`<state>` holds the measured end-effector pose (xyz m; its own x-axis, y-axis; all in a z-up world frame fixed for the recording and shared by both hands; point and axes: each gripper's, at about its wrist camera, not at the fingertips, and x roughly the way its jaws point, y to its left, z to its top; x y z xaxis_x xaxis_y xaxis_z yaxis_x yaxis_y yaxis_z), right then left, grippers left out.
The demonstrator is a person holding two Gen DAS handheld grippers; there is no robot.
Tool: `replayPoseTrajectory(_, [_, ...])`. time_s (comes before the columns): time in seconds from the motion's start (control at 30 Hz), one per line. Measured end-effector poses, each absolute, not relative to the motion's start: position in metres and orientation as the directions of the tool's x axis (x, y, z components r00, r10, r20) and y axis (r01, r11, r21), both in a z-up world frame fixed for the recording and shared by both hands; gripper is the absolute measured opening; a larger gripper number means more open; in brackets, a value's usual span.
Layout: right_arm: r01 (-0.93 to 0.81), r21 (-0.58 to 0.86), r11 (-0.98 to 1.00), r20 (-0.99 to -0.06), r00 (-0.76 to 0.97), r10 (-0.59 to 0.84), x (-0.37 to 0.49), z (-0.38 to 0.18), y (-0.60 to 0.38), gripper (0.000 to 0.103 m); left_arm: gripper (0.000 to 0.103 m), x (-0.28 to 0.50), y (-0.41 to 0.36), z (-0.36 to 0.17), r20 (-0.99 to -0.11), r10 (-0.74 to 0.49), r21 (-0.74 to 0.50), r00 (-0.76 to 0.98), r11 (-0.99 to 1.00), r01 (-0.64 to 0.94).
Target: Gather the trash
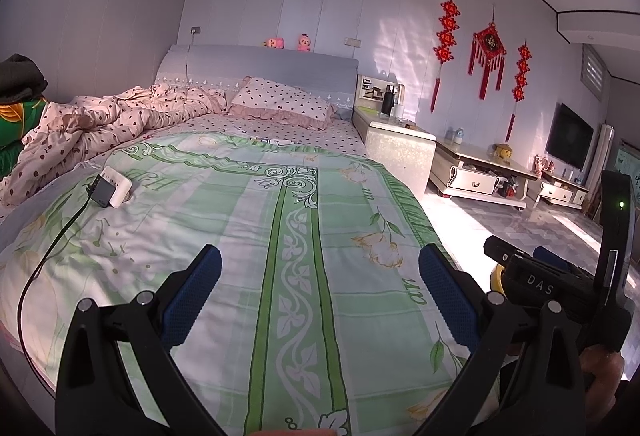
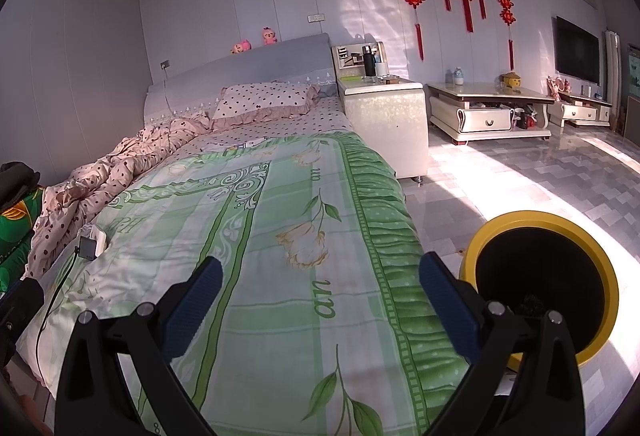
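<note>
left gripper [image 1: 320, 276] open, empty | right gripper [image 2: 320, 276] open too | yellow-rimmed bin [image 2: 538, 288] beside bed [image 2: 280, 236] (no trash obvious yet) | best scan bedding slowly first

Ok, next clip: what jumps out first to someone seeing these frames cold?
The green floral quilt covering the bed fills both views, with both open grippers, left and right, held above it. Beside the bed, on the sunlit floor at right, stands a yellow-rimmed bin. Red knot ornaments hang on the far wall.
</note>
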<state>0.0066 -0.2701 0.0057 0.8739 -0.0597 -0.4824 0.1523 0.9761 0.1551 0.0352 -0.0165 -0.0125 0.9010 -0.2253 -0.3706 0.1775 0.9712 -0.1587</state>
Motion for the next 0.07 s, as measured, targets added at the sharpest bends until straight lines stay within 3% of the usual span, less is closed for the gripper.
replayPoseTrajectory(0.07, [0.152, 0.155, 0.976, -0.482, 0.874, -0.06, 0.0062, 0.0057, -0.2701, 0.095, 0.095, 0.0349, -0.016, -0.012, -0.372, -0.227, -0.162, 0.9, 0.971, 0.178])
